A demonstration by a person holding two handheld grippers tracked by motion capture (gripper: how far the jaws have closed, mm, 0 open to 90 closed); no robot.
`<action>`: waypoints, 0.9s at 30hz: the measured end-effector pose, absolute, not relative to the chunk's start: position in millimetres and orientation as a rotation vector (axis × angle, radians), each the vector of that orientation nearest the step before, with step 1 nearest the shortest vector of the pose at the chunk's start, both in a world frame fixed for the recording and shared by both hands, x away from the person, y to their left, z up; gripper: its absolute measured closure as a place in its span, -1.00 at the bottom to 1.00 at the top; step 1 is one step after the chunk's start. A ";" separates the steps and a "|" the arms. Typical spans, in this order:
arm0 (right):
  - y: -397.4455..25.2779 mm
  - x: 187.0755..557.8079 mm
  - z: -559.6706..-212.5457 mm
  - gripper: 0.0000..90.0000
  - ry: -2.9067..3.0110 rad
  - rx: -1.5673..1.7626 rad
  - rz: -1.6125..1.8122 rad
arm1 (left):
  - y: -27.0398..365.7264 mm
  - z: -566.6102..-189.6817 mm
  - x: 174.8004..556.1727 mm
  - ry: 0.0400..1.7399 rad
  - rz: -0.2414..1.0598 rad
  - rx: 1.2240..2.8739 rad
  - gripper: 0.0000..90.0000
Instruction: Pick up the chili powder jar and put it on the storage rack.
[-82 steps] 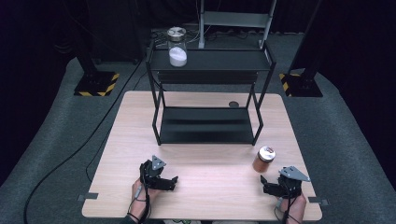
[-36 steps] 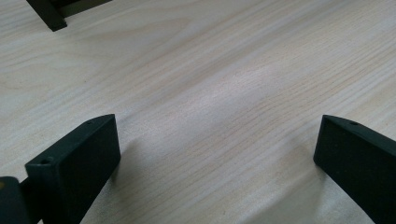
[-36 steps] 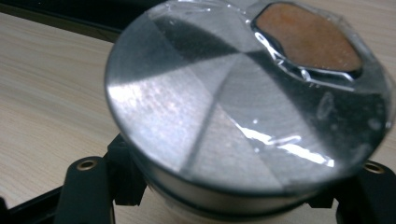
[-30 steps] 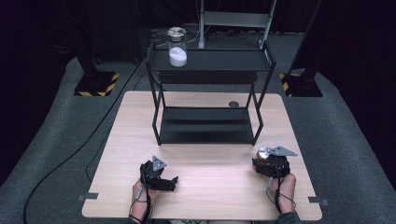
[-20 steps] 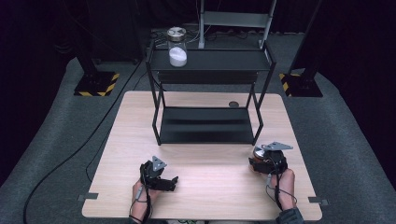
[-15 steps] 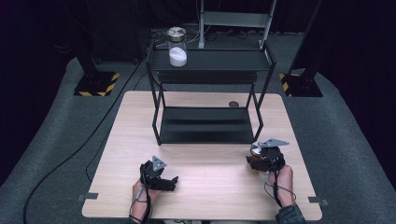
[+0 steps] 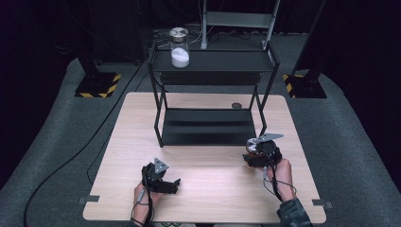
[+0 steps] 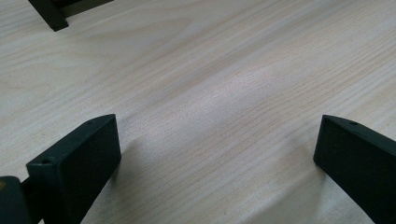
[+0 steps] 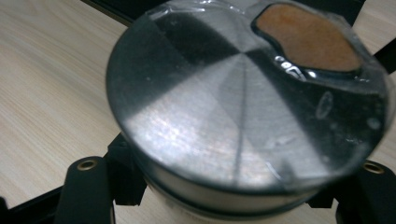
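Observation:
A glass jar with brown contents and a brushed metal lid sits at the table's right, just in front of the black rack's right leg. My right gripper is shut on the jar, a black jaw on each side just under the lid; the right gripper view looks at the lid from close up. Brown contents show through the glass beyond the lid. Near the front edge, my left gripper rests low over bare wood. The left gripper stands open with nothing between its fingers.
A black two-tier rack stands at the middle back of the wooden table. On its top shelf stands a glass jar of white powder. A small dark round object lies behind the rack.
My right gripper moved forward and left from the front right corner to the brown jar and closed around it. The left gripper has stayed in place.

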State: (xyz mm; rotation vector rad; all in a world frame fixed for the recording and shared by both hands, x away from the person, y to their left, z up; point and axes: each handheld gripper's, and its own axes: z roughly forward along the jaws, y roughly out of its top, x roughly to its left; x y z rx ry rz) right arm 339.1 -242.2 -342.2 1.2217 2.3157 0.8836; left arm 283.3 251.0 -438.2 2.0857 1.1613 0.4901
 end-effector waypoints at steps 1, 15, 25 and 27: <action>-241.4 340.5 -340.7 -0.30 2.321 1.216 0.883 | 251.0 -438.2 283.3 1.161 0.490 2.086 -1.00; -228.2 361.4 -319.2 -0.30 2.392 1.166 0.845 | 250.7 -438.2 283.0 1.168 0.492 2.083 -1.00; -222.6 373.6 -314.0 -0.30 2.426 1.154 0.808 | 250.6 -438.2 282.8 1.169 0.493 2.082 -1.00; -222.2 375.2 -311.9 -0.30 2.427 1.152 0.806 | 250.6 -438.2 282.8 1.168 0.493 2.083 -1.00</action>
